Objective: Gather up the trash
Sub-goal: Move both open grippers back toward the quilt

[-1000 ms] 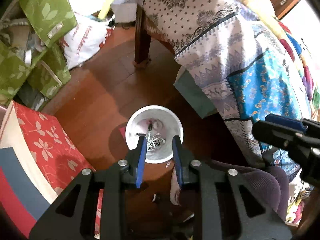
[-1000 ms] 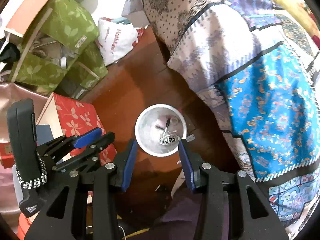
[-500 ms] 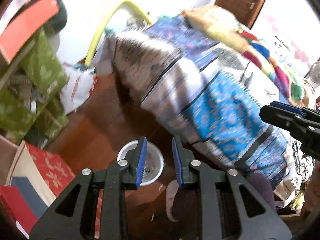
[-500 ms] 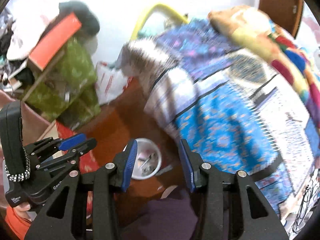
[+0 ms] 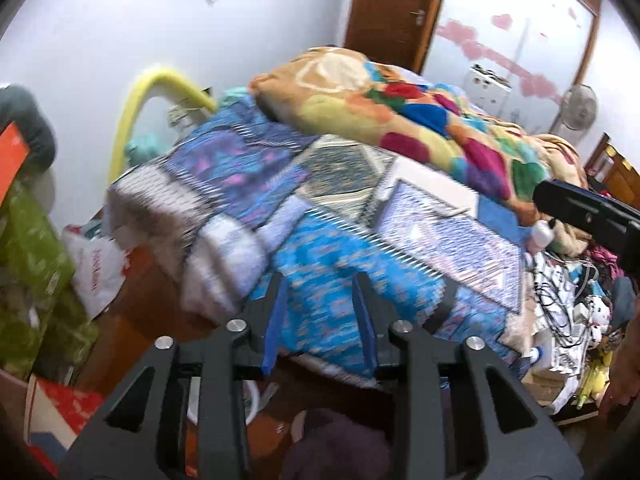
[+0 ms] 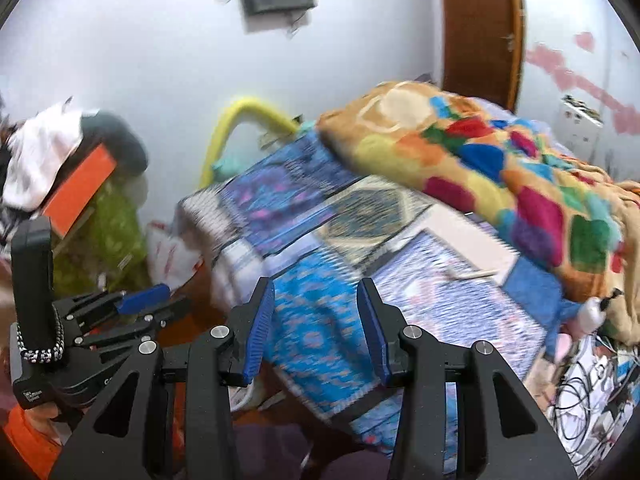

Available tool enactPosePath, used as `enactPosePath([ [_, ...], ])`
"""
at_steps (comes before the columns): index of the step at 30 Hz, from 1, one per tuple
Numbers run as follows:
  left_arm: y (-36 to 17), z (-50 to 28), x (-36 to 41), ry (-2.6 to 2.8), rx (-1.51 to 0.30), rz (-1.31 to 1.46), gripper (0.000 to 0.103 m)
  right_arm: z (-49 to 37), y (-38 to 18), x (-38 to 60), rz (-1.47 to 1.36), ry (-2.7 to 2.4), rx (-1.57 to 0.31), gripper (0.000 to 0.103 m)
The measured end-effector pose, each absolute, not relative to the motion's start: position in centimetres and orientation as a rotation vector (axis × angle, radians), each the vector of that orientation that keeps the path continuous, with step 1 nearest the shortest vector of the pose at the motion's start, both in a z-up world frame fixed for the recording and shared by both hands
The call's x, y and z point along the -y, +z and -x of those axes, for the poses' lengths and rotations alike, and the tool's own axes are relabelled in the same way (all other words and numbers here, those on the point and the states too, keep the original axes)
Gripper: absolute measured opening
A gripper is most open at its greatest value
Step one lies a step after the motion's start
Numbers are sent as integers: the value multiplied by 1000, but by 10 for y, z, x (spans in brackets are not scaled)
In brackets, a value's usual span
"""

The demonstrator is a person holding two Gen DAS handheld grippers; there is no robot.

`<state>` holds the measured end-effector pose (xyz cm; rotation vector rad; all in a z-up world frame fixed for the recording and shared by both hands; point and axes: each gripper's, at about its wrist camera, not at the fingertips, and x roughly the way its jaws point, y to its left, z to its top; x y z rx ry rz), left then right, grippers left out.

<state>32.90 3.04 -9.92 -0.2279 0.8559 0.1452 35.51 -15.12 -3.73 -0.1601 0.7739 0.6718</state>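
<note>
left gripper: fingers spread, nothing between them. right gripper: fingers spread, likewise empty. near, low behind the left gripper's frame, a sliver of the white bin shows on the floor at the bed's near edge. beyond, the patchwork bedspread is blurred. far right, a tangle of cables and clutter lies beside the bright blanket. judgement: search step in hand, no trash held. next move calls for singling out one loose piece and lowering an open gripper over it.
</note>
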Motion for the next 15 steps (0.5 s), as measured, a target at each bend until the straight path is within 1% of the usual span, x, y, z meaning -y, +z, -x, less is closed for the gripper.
enactPosePath([
  [1,-99,-338,-22,133,-857,224,41,-361,-34,162,151,650,-759,39],
  [2,-100,-350,-12,118,-860,216,41,-366,-32,173,146,626,-744,39],
  [7,-111,-401,27,44,-899,200,42,-393,-29,223,150,492,-684,40],
  [10,-118,-431,50,11,-921,185,42,-411,-34,246,139,440,-693,44],
  [15,-137,-482,84,-52,-955,168,42,-443,-50,285,104,370,-741,45],
])
